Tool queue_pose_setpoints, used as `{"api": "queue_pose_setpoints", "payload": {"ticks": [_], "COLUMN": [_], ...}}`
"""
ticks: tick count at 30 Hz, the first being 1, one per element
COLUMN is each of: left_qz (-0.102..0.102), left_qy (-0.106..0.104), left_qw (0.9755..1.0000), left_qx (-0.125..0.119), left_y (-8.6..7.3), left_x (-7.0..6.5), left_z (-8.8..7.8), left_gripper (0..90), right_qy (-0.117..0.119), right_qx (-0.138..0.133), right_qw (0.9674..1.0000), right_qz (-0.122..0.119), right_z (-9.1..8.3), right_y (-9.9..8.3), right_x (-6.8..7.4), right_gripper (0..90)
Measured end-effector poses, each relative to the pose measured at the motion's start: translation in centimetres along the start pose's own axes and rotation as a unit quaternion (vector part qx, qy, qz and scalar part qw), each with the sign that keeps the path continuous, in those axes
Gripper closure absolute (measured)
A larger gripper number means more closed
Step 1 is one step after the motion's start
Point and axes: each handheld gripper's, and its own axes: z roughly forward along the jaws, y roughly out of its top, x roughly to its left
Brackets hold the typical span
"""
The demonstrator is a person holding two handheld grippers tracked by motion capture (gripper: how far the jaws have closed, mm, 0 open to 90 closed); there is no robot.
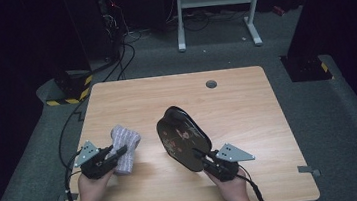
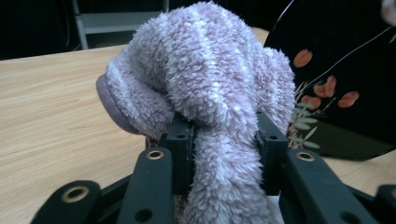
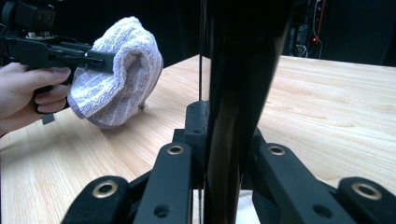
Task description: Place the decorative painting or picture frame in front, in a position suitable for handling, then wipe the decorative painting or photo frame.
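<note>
Fluffy lilac cloth (image 2: pixel 205 88) clamped in left tool (image 1: pixel 113 155), black plate (image 1: pixel 183 137) edge-on clamped in right tool (image 1: pixel 204 159)

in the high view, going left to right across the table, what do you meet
left gripper → fluffy cloth held in its jaws → black tray with a flower pattern, tilted up on edge → right gripper clamped on the tray's near rim

A lab-like recording room is suggested by dark walls, grey carpet (image 1: pixel 348 112), trailing cables (image 1: pixel 124 61), hazard-striped base (image 1: pixel 72 89) and a white metal stand (image 1: pixel 217 6).
</note>
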Motion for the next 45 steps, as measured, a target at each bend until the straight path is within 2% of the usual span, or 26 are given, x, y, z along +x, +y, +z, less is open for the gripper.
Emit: {"api": "queue_pose_setpoints", "payload": {"ticks": [7,13,20,24,30,33,40,41,45], "left_qz": [-0.001,-0.004,-0.006,-0.007,-0.016,-0.017,-0.021,-0.016,-0.017], "left_qy": [0.002,-0.005,-0.021,-0.024,-0.034,-0.04,-0.046,-0.045,-0.045], "left_qw": [1.0,1.0,0.9997,0.9997,0.9991,0.999,0.9986,0.9987,0.9987], "left_qx": [-0.005,-0.004,-0.006,-0.008,-0.017,-0.01,-0.018,-0.018,-0.019], "left_y": [0.0,-0.1,0.0,0.0,0.0,-0.1,0.1,0.2,0.2], "left_x": [0.3,0.3,-0.2,-0.2,-0.1,0.0,-0.2,-0.2,-0.2], "left_z": [-0.3,-0.1,0.2,0.2,-0.1,0.2,0.2,0.2,0.3], "left_gripper": [64.7,64.3,64.3,64.3,64.3,64.3,64.3,64.2,64.2], "right_qy": [-0.001,-0.011,-0.041,-0.065,-0.075,-0.078,-0.079,-0.08,-0.083], "right_qx": [0.003,0.002,-0.021,-0.03,-0.027,-0.029,-0.029,-0.028,-0.029], "right_qw": [1.0,0.9999,0.9989,0.9974,0.9968,0.9965,0.9964,0.9964,0.996], "right_qz": [0.003,0.005,0.004,0.002,0.002,0.001,-0.01,-0.002,0.014], "right_z": [0.2,0.2,0.9,2.4,4.2,4.7,4.7,4.5,4.1], "right_y": [0.8,1.4,2.7,3.3,3.3,3.1,2.7,2.4,2.1], "right_x": [0.0,-0.5,-1.6,-2.7,-3.3,-3.4,-3.0,-3.0,-3.3], "right_gripper": [80.8,80.7,80.7,80.7,80.7,80.7,80.4,80.1,79.8]}}
